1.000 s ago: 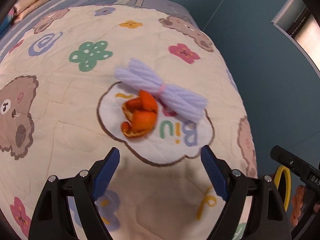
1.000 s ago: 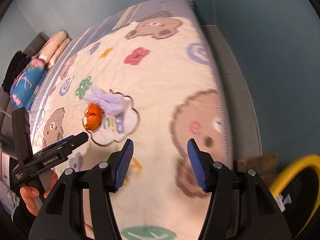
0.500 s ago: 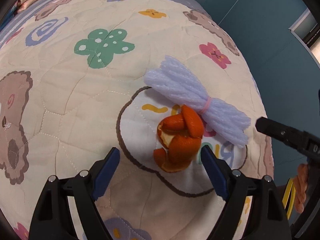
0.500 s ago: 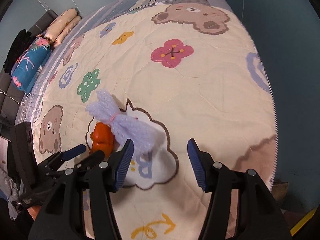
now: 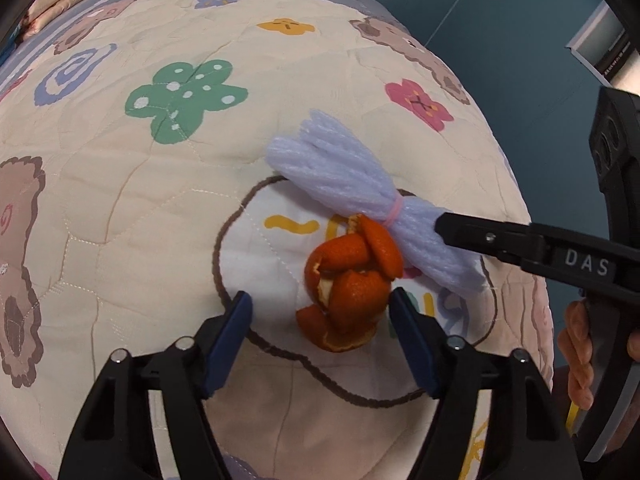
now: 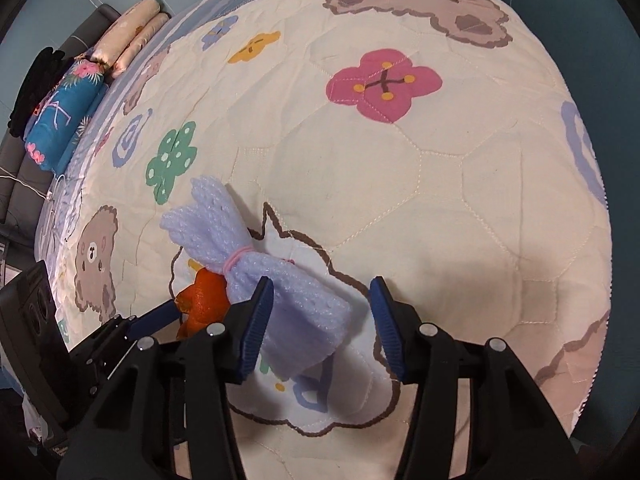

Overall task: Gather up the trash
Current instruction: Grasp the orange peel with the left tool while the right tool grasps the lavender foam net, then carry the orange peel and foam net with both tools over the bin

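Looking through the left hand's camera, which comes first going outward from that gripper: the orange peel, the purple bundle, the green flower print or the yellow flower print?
From the left gripper, whose jaws stand open:
1. Orange peel, between its fingers.
2. Purple foam-net bundle, just beyond, right.
3. Green flower print, farther, left.
4. Yellow flower print, near the quilt's far edge.

where things lie around the peel

the peel [image 5: 348, 292] lies on the quilt [image 5: 120, 200]; the foam net bundle [image 5: 360, 196] lies just behind the peel, touching it, and runs off to the peel's right; the left gripper [image 5: 320, 320] straddles the peel's near end, one finger on each side; the right gripper [image 6: 320, 316] sits at the bundle's end right of the peel; folded bedding [image 6: 64, 120] lies far behind the peel.
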Demonstrator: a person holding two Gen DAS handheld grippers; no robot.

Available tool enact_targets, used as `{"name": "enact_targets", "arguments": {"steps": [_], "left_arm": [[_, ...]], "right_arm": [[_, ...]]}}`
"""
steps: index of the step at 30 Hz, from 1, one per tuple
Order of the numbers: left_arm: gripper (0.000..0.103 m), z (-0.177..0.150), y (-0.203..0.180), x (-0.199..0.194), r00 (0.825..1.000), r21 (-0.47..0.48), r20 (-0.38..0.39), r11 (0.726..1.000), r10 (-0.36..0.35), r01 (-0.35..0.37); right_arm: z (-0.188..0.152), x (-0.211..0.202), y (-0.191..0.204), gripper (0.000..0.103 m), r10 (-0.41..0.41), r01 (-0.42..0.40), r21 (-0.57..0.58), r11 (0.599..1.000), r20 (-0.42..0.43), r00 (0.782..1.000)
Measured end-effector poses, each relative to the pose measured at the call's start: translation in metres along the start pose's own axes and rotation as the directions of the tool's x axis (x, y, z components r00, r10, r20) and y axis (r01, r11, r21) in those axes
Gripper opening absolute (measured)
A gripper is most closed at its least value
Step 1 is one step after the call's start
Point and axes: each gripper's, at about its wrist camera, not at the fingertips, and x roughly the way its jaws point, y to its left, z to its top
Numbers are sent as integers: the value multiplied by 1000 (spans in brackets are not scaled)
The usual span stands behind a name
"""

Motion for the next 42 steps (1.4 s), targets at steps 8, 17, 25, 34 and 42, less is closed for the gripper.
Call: {"name": "enact_targets", "arguments": {"steps": [8, 17, 25, 34, 42], "left_arm": [[25, -9, -1, 4, 1000, -1, -10, 1000, -18, 18], [19, -16, -1, -19, 999, -11, 0, 999, -37, 37], [19, -29, -3, -52, 998, 4, 19, 998, -55, 55], [19, -59, -10, -90, 998, 47, 17, 998, -53, 52], [19, -91, -21, -112, 999, 81, -8, 996, -37, 38]], "right_arm": [[-16, 11, 6, 31, -24, 22, -48, 999, -35, 999], [-26, -4, 17, 15, -4, 4, -31, 1000, 5, 1000], [-39, -37, 19, 14, 5, -5, 6, 1000, 41, 999], [-73, -84, 8, 15, 23, -25, 40, 999, 66, 998], [-125, -130, -6, 15, -8, -1, 79, 997, 112, 994]]}}
